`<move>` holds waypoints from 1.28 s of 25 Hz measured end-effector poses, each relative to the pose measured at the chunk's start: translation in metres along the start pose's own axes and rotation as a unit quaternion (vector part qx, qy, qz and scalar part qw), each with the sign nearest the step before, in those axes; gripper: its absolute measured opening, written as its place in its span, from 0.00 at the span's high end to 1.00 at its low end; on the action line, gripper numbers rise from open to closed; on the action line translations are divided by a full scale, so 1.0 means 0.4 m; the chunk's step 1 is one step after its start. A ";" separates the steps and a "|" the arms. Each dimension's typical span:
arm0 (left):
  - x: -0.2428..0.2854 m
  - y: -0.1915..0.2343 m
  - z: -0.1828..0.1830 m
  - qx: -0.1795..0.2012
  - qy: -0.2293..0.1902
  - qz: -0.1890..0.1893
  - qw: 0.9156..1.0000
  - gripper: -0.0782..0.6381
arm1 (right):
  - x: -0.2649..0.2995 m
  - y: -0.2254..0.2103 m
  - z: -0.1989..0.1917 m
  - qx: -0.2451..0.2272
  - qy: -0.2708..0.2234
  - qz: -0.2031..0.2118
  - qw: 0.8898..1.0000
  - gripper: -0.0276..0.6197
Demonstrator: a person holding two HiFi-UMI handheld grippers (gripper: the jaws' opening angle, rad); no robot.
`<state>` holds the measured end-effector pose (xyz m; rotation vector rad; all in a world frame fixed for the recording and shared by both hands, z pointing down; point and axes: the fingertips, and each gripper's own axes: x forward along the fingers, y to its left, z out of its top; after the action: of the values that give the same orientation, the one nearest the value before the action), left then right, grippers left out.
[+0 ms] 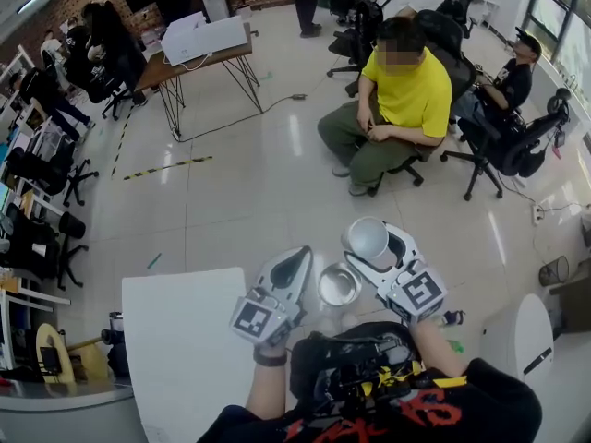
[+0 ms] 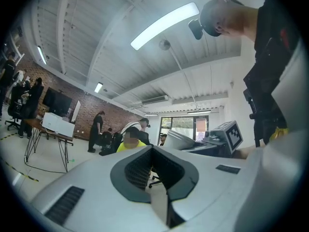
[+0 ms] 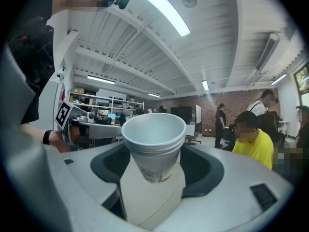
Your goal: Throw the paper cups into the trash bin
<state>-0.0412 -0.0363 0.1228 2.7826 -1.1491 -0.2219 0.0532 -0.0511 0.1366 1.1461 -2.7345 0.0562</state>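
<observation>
A stack of nested white paper cups (image 3: pixel 153 134) stands upright between the pads of my right gripper (image 3: pixel 154 166), which is shut on it. In the head view the cups (image 1: pixel 366 237) and right gripper (image 1: pixel 377 250) hang just up and right of a round shiny metal trash bin (image 1: pixel 339 285) on the floor. My left gripper (image 1: pixel 297 259) is left of the bin, its jaws shut with nothing between them. The left gripper view shows its closed pads (image 2: pixel 153 170), with the cups (image 2: pixel 183 140) off to the right.
A white table (image 1: pixel 180 340) lies at the lower left. A person in a yellow shirt (image 1: pixel 404 95) sits on a chair a few steps ahead. Office chairs (image 1: pixel 503 146) and a desk (image 1: pixel 199 58) stand further back. A white rounded object (image 1: pixel 517 335) is at the right.
</observation>
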 end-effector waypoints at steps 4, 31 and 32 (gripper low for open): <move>0.012 0.010 -0.018 -0.004 0.006 0.005 1.000 0.89 | 0.006 -0.010 -0.007 0.005 0.001 -0.004 1.000 0.44; 0.085 0.008 0.012 0.046 0.020 -0.007 0.999 0.89 | -0.001 -0.125 -0.090 0.058 0.016 -0.053 0.997 0.44; 0.080 0.004 -0.007 0.036 0.028 -0.010 0.999 0.89 | -0.007 -0.130 -0.095 0.064 0.015 -0.061 0.996 0.44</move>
<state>-0.0194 -0.0601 0.1230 2.8452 -1.1390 -0.1066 0.0979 -0.0818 0.1716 1.3307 -2.6624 0.2333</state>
